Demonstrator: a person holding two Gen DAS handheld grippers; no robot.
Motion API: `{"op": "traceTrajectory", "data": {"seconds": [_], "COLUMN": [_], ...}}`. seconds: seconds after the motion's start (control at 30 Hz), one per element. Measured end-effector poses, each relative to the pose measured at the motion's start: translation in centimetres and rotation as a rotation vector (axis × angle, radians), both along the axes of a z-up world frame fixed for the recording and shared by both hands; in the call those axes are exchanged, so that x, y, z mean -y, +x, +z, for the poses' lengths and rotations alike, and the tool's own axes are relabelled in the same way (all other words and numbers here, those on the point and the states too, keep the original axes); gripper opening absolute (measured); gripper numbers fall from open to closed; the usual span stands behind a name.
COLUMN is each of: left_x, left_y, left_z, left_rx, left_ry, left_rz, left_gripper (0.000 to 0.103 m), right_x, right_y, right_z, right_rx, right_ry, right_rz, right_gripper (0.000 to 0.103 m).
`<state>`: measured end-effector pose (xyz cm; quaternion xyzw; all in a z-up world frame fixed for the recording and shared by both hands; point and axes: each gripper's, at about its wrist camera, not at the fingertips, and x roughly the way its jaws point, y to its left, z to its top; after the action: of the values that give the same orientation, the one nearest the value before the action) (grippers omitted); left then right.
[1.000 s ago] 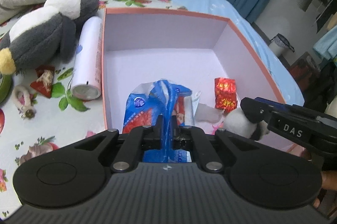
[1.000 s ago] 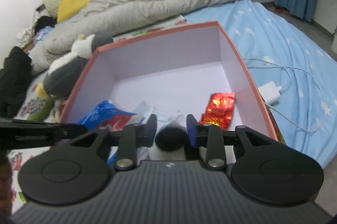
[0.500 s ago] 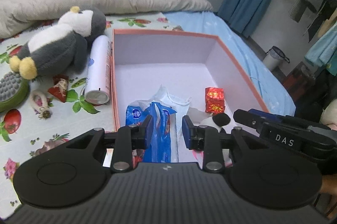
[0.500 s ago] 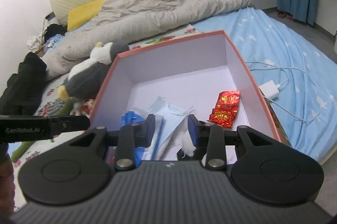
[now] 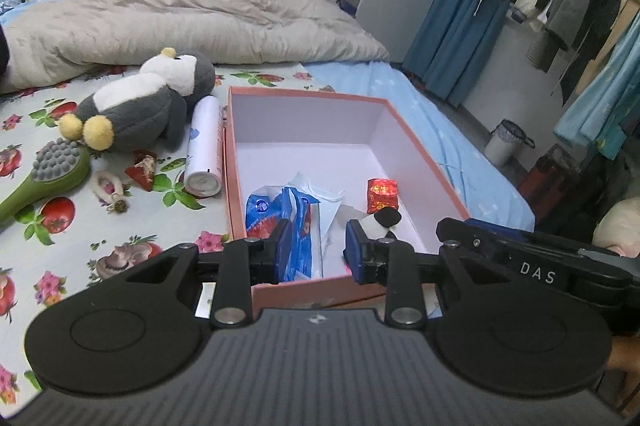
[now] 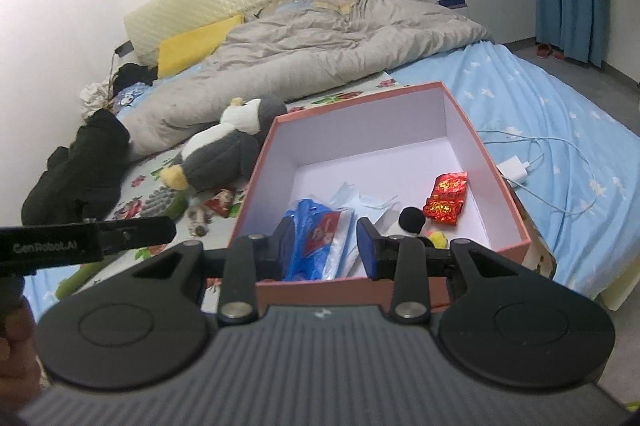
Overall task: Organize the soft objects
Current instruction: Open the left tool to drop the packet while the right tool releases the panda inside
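A pink box (image 5: 304, 93) (image 6: 360, 101) with a white inside sits on the bed. In it lie a blue packet (image 5: 276, 209) (image 6: 308, 226), a face mask (image 5: 316, 189) (image 6: 360, 199), a red foil packet (image 5: 383, 191) (image 6: 446, 197) and a small black and white plush (image 5: 380, 220) (image 6: 412, 220). A grey penguin plush (image 5: 140, 109) (image 6: 224, 153) lies left of the box. My left gripper (image 5: 318, 246) hovers above the box's near edge, open and empty. My right gripper (image 6: 326, 246) hangs beside it, open, holding nothing.
Left of the box lie a white spray can (image 5: 204, 145), a green brush (image 5: 52, 169), a hair tie (image 5: 108, 185) and a small red wrapper (image 5: 142, 169). A grey duvet (image 5: 160, 13) covers the far bed. A charger with cable (image 6: 516, 167) lies right of the box.
Both grippers drew back and up from the box. The left jaws opened off the blue packet, which stays inside. The small plush seen between the right fingers now lies in the box.
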<state>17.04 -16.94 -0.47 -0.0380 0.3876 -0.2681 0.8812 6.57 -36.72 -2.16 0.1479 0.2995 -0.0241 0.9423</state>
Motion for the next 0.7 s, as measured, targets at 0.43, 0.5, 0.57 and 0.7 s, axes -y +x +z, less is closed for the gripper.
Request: {"op": "traceTrajectory", "data": {"seconds": [0.43,0.5,0.57,0.7], "left_x": [-5.6,-6.3,-7.2,-8.6], "left_y": [-6.7,-7.5,-8.4,-10.1], "left_z": [1.4,1.4,1.4,1.6], "left_rx": [0.048,0.053,0.056,0.07], "left_ry": [-0.04,-0.042,-0.045,-0.038], "left_rz": [0.045,0.059,0.073,0.106], "left_gripper": [0.034,0.034,0.034,0.034], "right_x": [-4.9,-5.9,-6.7,-8.1], "right_y": [-4.8,-5.3,-6.0,-7.0], "right_z": [0.6,0.4,0.3,-0.4], "right_rx": [0.039,0.029,0.032,0.023], "right_ry": [-0.007,-0.016,-0.015,-0.004], "right_rz": [0.077,0.108,0.131,0.156], "right_gripper": [0.037,0.037,0.037,0.037]}}
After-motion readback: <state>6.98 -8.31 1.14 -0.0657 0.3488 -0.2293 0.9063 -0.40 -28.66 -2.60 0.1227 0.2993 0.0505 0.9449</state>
